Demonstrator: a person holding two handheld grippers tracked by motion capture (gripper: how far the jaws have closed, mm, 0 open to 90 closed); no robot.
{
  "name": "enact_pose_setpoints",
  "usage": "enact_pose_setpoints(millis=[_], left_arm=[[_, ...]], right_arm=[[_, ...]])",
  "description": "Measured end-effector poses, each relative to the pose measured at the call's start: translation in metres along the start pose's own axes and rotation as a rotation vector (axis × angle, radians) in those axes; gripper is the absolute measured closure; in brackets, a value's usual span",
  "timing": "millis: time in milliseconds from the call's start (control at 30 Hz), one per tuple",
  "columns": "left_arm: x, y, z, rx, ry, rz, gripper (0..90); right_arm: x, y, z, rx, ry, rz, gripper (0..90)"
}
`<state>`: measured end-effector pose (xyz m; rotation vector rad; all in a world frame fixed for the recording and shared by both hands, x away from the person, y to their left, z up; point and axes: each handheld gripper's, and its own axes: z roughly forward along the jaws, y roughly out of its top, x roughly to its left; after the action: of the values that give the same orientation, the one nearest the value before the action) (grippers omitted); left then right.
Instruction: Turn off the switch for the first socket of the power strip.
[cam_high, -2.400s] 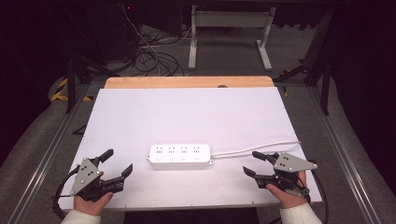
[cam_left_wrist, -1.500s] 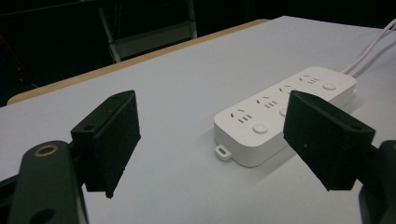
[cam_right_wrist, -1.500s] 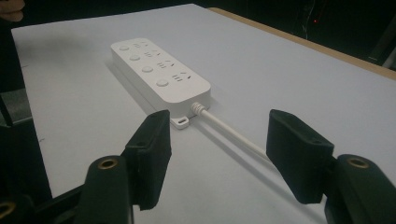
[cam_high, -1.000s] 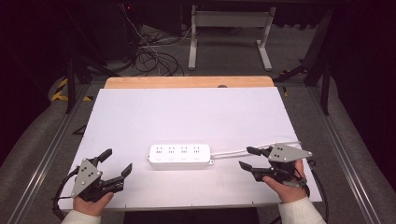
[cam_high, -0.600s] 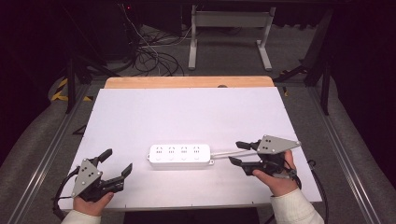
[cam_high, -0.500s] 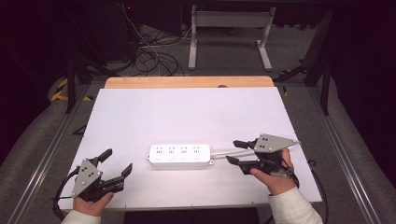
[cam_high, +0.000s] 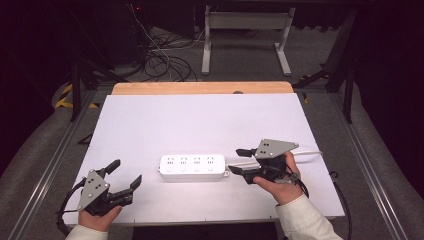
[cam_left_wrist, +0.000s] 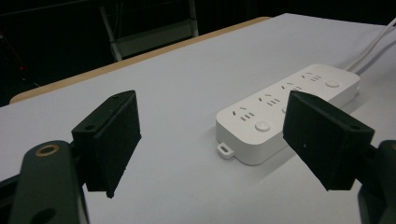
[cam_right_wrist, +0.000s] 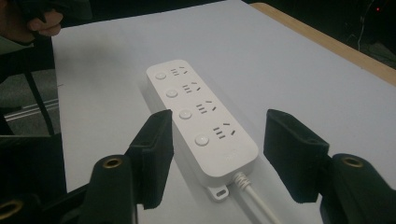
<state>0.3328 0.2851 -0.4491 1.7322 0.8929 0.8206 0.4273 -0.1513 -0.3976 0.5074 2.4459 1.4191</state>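
Right tongs gape, hiding the power strip's cord.

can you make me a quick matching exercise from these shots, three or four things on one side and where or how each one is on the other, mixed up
Things:
1. power strip
2. left gripper
3. right gripper
4. white cord

Places or states:
a. open, at the strip's cord end
b. lies flat mid-table, sockets up
c. runs off toward the table's right edge
d. open, at the near left corner, apart from the strip

Pairs: 1-b, 2-d, 3-a, 4-c
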Motion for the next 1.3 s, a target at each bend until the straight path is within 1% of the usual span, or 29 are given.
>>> enact_pose_setpoints(millis=[267,533,733,833,867,900,967,1000,1033,1067,1100,1167,1200,1300], left_arm=[[0.0,0.0,0.0,0.0,0.001,0.003,19.4],[0.0,0.0,-0.001,-0.001,0.001,0.005,19.4],[0.0,0.0,0.0,0.002,-0.001,-0.002,19.4],[0.001,0.0,0.0,0.004,-0.004,-0.002,19.4],[0.001,0.0,0.0,0.004,-0.004,-0.002,19.4],[0.001,0.0,0.0,0.004,-0.004,-0.002,19.4],[0.0,0.0,0.0,0.004,-0.001,-0.003,19.4],[0.0,0.0,0.0,0.004,-0.001,-0.001,19.4],[0.0,0.0,0.0,0.004,-0.001,-0.001,19.4],[0.0,0.0,0.0,0.006,-0.001,-0.001,19.4],[0.001,0.0,0.0,0.006,-0.001,-0.002,19.4],[0.001,0.0,0.0,0.006,-0.003,0.0,19.4],[0.001,0.0,0.0,0.006,-0.003,-0.001,19.4],[0.001,0.0,0.0,0.006,-0.002,-0.003,19.4]], right_arm=[[0.004,0.01,0.013,0.013,0.021,-0.023,43.1],[0.006,0.017,0.025,0.024,0.04,-0.036,43.1],[0.006,0.02,0.029,0.034,0.044,-0.048,43.4],[0.005,0.024,0.03,0.058,0.059,-0.061,54.2],[0.005,0.024,0.03,0.058,0.059,-0.061,54.2],[0.004,0.027,0.03,0.069,0.074,-0.059,62.3],[0.003,0.03,0.029,0.078,0.096,-0.056,71.8],[0.003,0.032,0.029,0.086,0.102,-0.053,76.4],[0.003,0.032,0.029,0.086,0.102,-0.053,76.4],[0.003,0.035,0.03,0.108,0.104,-0.057,85.8],[0.002,0.037,0.03,0.123,0.105,-0.057,89.8],[0.002,0.04,0.03,0.163,0.096,-0.053,90.0],[0.002,0.042,0.03,0.17,0.092,-0.047,90.0],[0.001,0.046,0.033,0.199,0.097,-0.054,90.0]])
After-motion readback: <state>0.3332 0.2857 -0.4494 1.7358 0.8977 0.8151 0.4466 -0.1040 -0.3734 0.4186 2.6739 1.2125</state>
